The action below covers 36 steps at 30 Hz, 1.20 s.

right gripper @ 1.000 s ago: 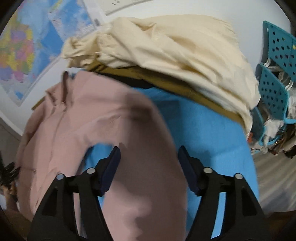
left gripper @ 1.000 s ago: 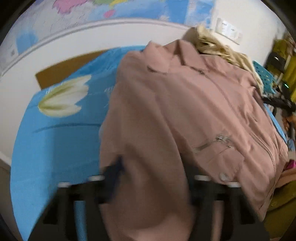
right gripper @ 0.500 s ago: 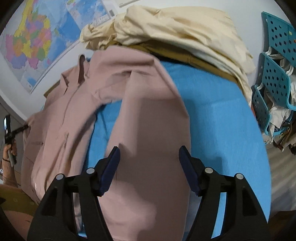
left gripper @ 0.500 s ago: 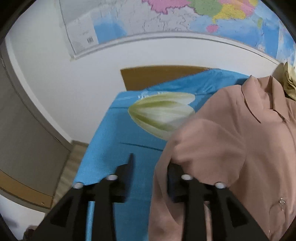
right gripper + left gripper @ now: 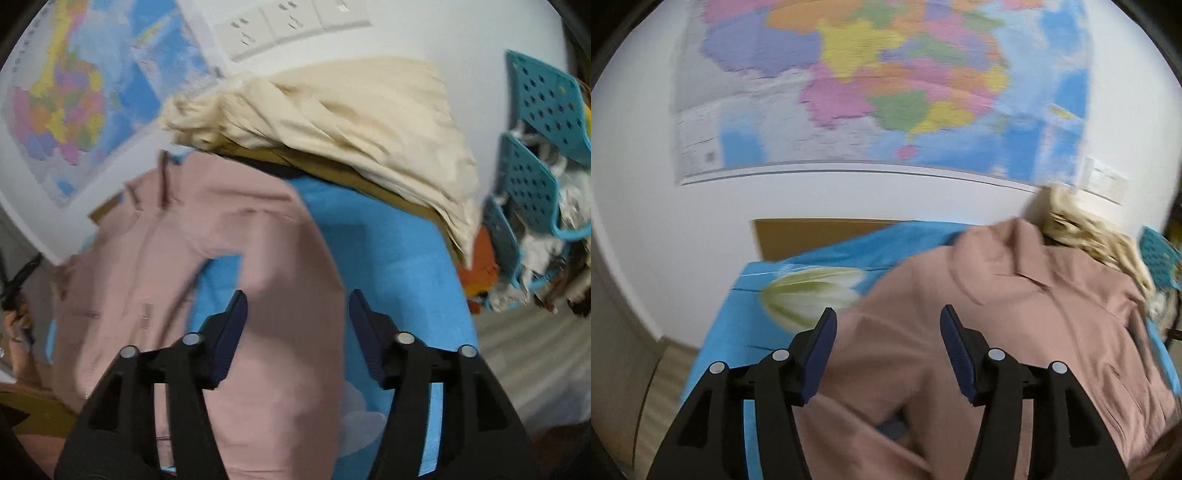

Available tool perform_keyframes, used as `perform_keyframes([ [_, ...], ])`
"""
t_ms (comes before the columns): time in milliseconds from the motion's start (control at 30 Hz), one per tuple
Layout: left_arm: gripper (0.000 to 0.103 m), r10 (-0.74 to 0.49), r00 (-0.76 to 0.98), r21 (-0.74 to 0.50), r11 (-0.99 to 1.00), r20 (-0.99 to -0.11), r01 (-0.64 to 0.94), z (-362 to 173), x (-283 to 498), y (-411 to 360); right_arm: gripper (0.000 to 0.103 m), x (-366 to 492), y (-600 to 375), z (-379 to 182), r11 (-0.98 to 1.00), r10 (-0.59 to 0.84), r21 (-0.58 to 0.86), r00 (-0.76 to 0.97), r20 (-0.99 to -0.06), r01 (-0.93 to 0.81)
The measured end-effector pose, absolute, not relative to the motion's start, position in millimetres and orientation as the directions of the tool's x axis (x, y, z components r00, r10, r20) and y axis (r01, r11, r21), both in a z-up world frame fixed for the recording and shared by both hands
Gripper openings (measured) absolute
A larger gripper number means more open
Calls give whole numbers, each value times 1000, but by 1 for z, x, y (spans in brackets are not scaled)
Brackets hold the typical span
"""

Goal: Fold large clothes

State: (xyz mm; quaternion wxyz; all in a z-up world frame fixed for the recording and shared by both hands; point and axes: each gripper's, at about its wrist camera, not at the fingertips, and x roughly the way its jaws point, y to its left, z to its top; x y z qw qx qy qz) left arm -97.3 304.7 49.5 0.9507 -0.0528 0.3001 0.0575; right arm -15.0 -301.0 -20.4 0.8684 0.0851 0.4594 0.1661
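A dusty pink zip jacket lies face up on the blue bedsheet, collar toward the wall. My left gripper hovers above the jacket's left shoulder; its jaws are opening and nothing is between the pads. In the right wrist view the jacket stretches away to the left, and one sleeve runs down toward the camera. My right gripper hangs over that sleeve. Its jaws are closing, the sleeve lies below the gap, and the pads are not pressing on it.
A heap of cream and tan clothes lies at the head of the bed by the wall. Teal perforated baskets with clutter stand off the bed's right side. A wall map and sockets are behind. A hand shows at the far left.
My left gripper let go of the jacket cloth, opened and rose, tipping up toward the wall map. My right gripper slid along the sleeve, and its jaws narrowed slightly.
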Motion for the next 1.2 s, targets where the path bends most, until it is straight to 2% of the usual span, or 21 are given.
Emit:
perform_keyframes([
  [100,59,9,807,-76,995,-591,-66,42,-92,283,53,-16,-300,-49,940,342,295,485,-805,-173],
  [167,59,-27,796,-81,996,-605,-28,35,-87,273,53,-22,-300,-53,939,342,295,509,-790,-174],
  [200,59,-44,790,-85,996,-612,-10,31,-84,268,49,-25,-299,-53,942,334,286,517,-788,-174],
  [233,59,-53,786,-88,996,-616,-1,28,-82,265,29,-27,-297,-54,941,338,285,514,-788,-181],
  [267,59,-74,779,-100,995,-622,16,25,-79,260,13,-28,-295,-57,933,359,304,503,-786,-192],
  [300,59,-96,773,-112,993,-627,32,21,-76,256,3,-28,-294,-60,927,375,324,490,-787,-189],
  [433,59,-148,749,-132,988,-646,82,11,-65,239,2,-31,-302,-35,850,515,484,518,-683,-207],
  [633,59,-238,739,-152,971,-630,182,13,-58,220,2,-40,-238,84,773,631,395,542,-555,-496],
  [800,59,-350,731,-230,937,-586,265,19,-56,216,2,-19,-132,142,627,729,301,405,-552,-719],
  [900,59,-383,730,-244,924,-566,295,23,-58,216,2,1,-68,136,540,755,303,292,-587,-786],
  [1000,59,-387,729,-253,922,-565,294,23,-62,219,2,29,-2,106,457,768,367,151,-622,-810],
  [1167,66,-387,724,-264,922,-570,284,18,-72,229,3,75,74,39,444,760,499,17,-650,-744],
  [1200,68,-396,714,-272,918,-577,289,15,-72,229,7,82,82,29,463,746,500,17,-665,-732],
])
